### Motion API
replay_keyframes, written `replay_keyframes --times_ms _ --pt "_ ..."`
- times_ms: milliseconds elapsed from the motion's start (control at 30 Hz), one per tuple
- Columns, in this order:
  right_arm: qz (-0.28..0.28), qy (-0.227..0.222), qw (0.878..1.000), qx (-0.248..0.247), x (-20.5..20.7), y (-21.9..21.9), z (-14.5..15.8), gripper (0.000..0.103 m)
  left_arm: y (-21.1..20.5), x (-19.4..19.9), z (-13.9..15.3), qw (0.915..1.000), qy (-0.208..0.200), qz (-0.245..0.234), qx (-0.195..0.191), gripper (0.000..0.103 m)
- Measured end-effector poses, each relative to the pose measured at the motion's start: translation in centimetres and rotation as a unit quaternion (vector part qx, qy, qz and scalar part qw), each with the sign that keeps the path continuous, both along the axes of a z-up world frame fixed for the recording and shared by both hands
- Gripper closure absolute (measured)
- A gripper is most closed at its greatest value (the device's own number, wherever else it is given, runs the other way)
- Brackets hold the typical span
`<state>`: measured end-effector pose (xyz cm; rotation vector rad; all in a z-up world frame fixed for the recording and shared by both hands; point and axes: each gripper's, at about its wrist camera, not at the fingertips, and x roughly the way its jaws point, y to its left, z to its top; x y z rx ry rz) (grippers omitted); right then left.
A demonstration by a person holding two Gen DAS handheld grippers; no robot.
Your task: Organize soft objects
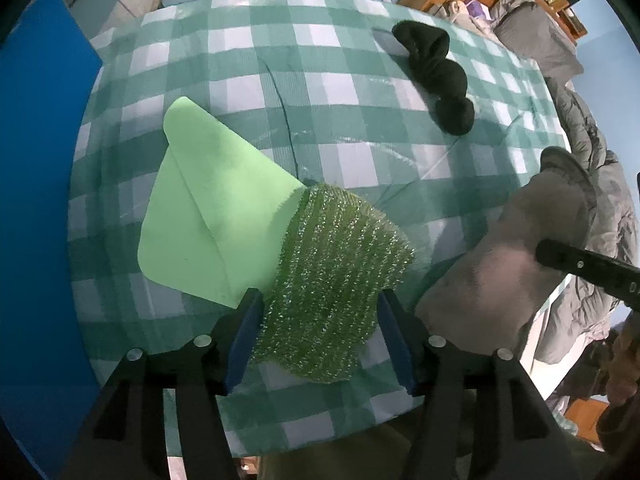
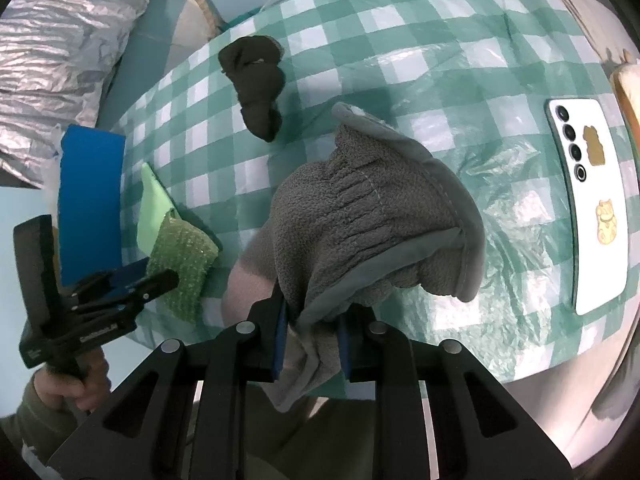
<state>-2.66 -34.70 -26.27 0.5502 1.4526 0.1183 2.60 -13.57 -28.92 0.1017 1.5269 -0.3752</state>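
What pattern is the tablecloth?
Green-and-white checks on the tablecloth; clearest in the left wrist view.

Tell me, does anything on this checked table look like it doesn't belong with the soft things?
Yes: the white phone lies camera-side up on the tablecloth, a hard item among cloths and a black sock.

Open checked tablecloth (image 1: 328,92) centre, black sock (image 1: 436,80) far, phone (image 2: 586,204) right

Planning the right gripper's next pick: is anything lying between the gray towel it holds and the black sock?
Nothing visible: only bare checkered tablecloth separates the gray towel in the right gripper from the black sock.
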Motion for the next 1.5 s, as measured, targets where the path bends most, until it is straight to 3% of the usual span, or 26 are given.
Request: replay_keyframes --times_ms 67,133,200,300,567,1133,1500 --pt "0.000 0.001 1.000 0.000 0.0 -0.1 0.0 0.083 -0.2 -0.2 0.0 1.0000 -0.006 -0.006 0.005 0.047" --pt "0.001 0.001 1.000 0.000 0.0 -0.1 0.0 0.083 -0.2 -0.3 -0.1 0.9999 -0.005 -0.008 0.009 0.075" --pt "0.001 0.001 1.000 0.000 0.0 -0.1 0.0 0.083 -0.2 -0.4 -0.3 0.9999 -0.004 -0.007 0.014 0.088" --pt "0.002 0.001 1.000 0.002 0.1 0.0 -0.1 0.083 -0.1 -0.9 0.2 0.9997 -0.020 -0.006 0.011 0.095" --pt "0.012 -0.011 1.000 0.005 0.7 0.6 0.7 0.083 0.6 -2.0 3.0 0.9987 -0.047 -0.002 -0.020 0.096" --pt "0.060 -0.065 0.996 -0.027 1.7 3.2 5.7 0.083 3.4 -2.2 9.5 0.9925 -0.093 0.033 -0.072 0.096" --pt "0.077 -0.089 0.993 -0.021 2.8 5.0 8.1 0.083 5.2 -1.5 13.7 0.9855 -0.137 0.062 -0.079 0.096"
